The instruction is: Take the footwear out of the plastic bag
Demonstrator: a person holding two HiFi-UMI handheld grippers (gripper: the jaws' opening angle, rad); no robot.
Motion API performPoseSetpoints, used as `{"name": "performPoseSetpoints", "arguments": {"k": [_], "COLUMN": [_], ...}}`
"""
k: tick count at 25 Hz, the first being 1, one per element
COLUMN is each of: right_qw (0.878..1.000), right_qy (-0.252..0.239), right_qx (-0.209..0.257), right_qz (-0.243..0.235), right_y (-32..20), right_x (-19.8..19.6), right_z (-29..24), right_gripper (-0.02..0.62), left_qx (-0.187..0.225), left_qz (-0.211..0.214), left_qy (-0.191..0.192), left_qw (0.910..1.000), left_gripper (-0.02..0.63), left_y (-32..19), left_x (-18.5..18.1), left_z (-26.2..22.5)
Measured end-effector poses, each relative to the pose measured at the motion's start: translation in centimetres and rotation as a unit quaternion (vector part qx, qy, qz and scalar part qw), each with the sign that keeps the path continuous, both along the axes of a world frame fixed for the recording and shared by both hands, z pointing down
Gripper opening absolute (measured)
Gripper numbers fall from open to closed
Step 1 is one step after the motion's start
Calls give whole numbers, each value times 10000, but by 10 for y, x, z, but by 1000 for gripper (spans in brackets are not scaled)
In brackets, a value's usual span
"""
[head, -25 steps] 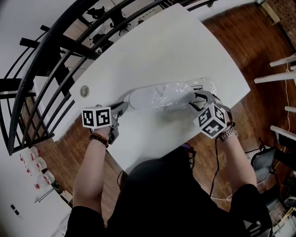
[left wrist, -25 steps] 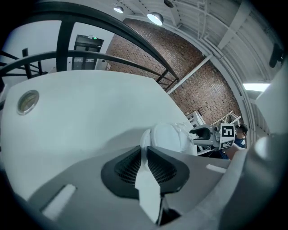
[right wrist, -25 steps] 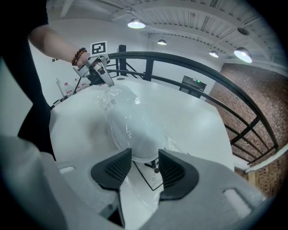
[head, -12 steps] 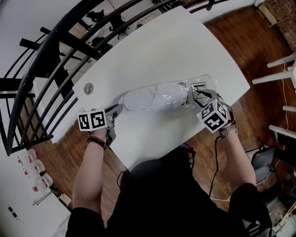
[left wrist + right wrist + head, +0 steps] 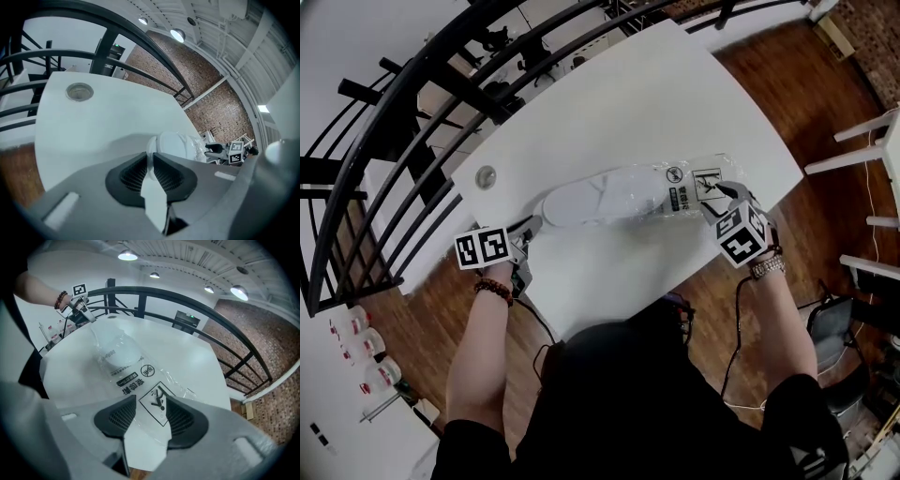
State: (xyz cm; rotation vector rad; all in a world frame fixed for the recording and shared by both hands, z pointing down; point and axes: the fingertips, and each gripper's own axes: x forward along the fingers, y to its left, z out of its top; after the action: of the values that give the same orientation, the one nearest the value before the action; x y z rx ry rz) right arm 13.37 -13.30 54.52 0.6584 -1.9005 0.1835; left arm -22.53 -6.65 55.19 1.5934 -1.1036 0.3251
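The footwear [image 5: 600,195], a white slipper-like piece, lies lengthwise on the white table [image 5: 656,94], close to the table's edge nearest the person. The end toward the table's left side is bare. The other end sits inside the clear plastic bag [image 5: 694,183], which stretches on toward the table's right corner, flat on the tabletop with its black print facing up.

The left gripper [image 5: 530,228] is at the table's near left edge. Its jaws are drawn narrow and pinch the thin white rim of the footwear's bare end.

The right gripper [image 5: 722,195] is at the table's near right corner, pointing steeply down. Its jaws stand wide and have just been opening further. The bag's printed end lies between them on the tabletop, and the pads do not press on it.

A small round cap [image 5: 486,175] is set into the table near its far left edge, just inside the black railing [image 5: 412,112].
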Motion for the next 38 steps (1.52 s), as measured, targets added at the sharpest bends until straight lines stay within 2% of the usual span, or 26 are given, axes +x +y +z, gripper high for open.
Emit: {"name": "performPoseSetpoints", "arguments": {"k": [5,9,14,17,19,20,21,22,25,27,29,30,31,32,36,38], "right_qw": [9995,9980,9950,9932,9917,9908,9896,9883,9838,9810,9784,9773,9762,9755,9763,9784], "right_qy": [-179,-315,-425,-437,-455,-463,-467,-467,-407,-331,-232,-182,-139,-110,-119,-133], "right_qx": [238,288,152,66,23,0,-28,-59,-153,-208,-258,-282,-303,-323,-383,-408], "right_qz": [-90,-474,-885,-1074,-1200,-1273,-1358,-1453,-1742,-1902,-2036,-2094,-2141,-2173,-2125,-2020], "right_y": [-4,-1,4,3,3,4,5,7,15,19,22,23,24,24,23,22], "right_x": [-14,-42,-73,-87,-97,-102,-106,-111,-117,-117,-118,-118,-118,-118,-116,-112], "right_z": [-26,-31,-24,-20,-18,-18,-17,-15,-11,-7,-1,2,5,8,18,21], "right_gripper": [181,181,192,198,199,199,199,201,210,221,222,222,222,222,222,222], "left_qx": [-1,42,187,425,688,821,952,1088,1396,1427,1335,1267,1200,1139,1049,1059], "left_qz": [-56,101,293,856,1506,1897,2339,2829,4248,4935,5429,5596,5693,5718,5512,5488], "left_qy": [-62,-272,-792,-1425,-1898,-2107,-2325,-2572,-3289,-3540,-3663,-3700,-3723,-3737,-3794,-3795], "left_qw": [10000,9996,9963,9852,9678,9555,9392,9176,8318,7815,7438,7307,7231,7214,7357,7373], "left_gripper": [66,89,230,277,307,322,340,359,409,442,457,460,460,460,393,388], "left_y": [4,9,11,5,-4,-7,-9,-10,-8,-4,0,2,3,3,-3,-1], "left_x": [-7,-10,-16,-11,6,18,30,42,68,80,84,84,84,83,78,78], "left_z": [-1,2,-3,-10,-17,-19,-19,-18,-8,0,13,19,25,30,39,39]}}
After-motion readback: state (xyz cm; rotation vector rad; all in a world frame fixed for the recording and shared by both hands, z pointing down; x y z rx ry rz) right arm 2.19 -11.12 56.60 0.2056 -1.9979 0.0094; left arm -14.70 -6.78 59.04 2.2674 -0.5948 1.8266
